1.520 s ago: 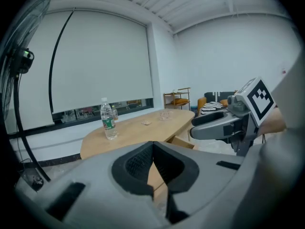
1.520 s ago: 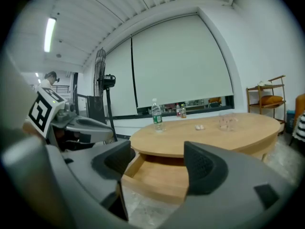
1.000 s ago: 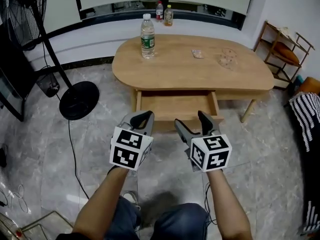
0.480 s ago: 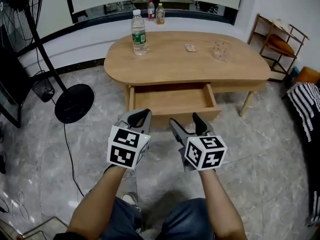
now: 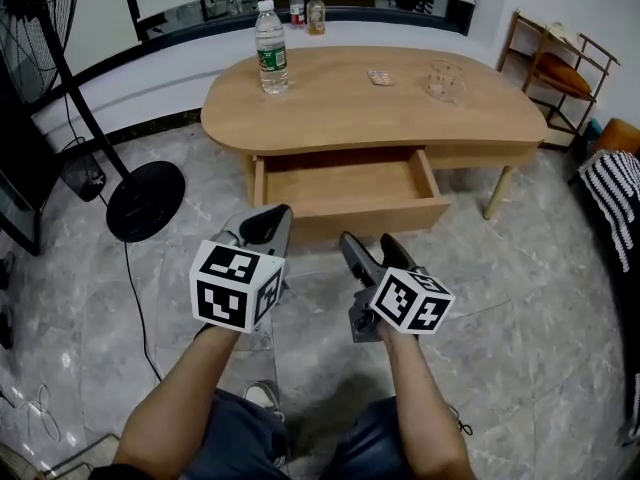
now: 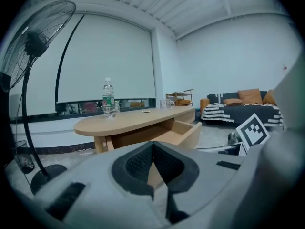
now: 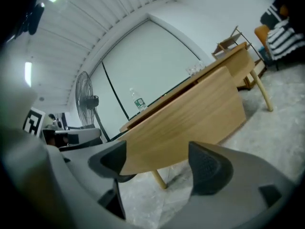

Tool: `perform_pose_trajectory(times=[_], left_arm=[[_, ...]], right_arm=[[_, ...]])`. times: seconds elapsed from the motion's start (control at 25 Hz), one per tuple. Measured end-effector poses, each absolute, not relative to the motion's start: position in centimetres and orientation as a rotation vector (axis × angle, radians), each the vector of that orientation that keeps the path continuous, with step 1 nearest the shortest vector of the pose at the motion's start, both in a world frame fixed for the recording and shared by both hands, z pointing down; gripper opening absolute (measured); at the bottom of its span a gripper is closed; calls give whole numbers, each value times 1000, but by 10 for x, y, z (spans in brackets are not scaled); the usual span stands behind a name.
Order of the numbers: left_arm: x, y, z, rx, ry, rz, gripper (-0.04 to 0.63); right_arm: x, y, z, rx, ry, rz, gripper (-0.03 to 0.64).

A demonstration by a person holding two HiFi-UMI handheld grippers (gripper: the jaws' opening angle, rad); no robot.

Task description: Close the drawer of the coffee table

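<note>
The oval wooden coffee table (image 5: 370, 108) stands ahead with its drawer (image 5: 345, 183) pulled out toward me; the drawer looks empty. My left gripper (image 5: 264, 226) hovers just short of the drawer front's left part, apart from it, with its pads (image 6: 138, 163) meeting and nothing held. My right gripper (image 5: 370, 248) is low in front of the drawer front (image 7: 190, 123), rolled to one side. Its jaws have just been opening and stand open with nothing between them; the right gripper (image 7: 159, 161) faces the wooden panel without touching it. The drawer (image 6: 183, 130) also shows in the left gripper view.
On the tabletop stand a water bottle (image 5: 270, 33), a clear glass (image 5: 445, 78) and a small packet (image 5: 380, 76). A floor fan's round base (image 5: 145, 198) and cable lie at the left. A wooden rack (image 5: 555, 73) and a striped throw (image 5: 615, 203) are at the right.
The right gripper has dropped lower and rolled sideways, its jaws a little wider. The left gripper has hardly moved. The table and open drawer now show closer and higher in the head view.
</note>
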State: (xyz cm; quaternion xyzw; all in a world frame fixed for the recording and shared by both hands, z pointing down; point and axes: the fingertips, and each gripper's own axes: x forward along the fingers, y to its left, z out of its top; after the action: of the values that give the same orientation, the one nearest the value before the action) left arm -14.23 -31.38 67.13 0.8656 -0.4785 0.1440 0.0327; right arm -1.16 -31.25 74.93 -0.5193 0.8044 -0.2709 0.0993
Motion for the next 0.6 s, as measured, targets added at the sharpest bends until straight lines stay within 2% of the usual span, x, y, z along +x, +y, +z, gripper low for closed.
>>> perform_pose_trajectory(times=[0.6], left_arm=[[-157,-314,682,2652,-1464,504,3]], right_arm=[[-17,-343,789,-1245,2041,-1102,466]])
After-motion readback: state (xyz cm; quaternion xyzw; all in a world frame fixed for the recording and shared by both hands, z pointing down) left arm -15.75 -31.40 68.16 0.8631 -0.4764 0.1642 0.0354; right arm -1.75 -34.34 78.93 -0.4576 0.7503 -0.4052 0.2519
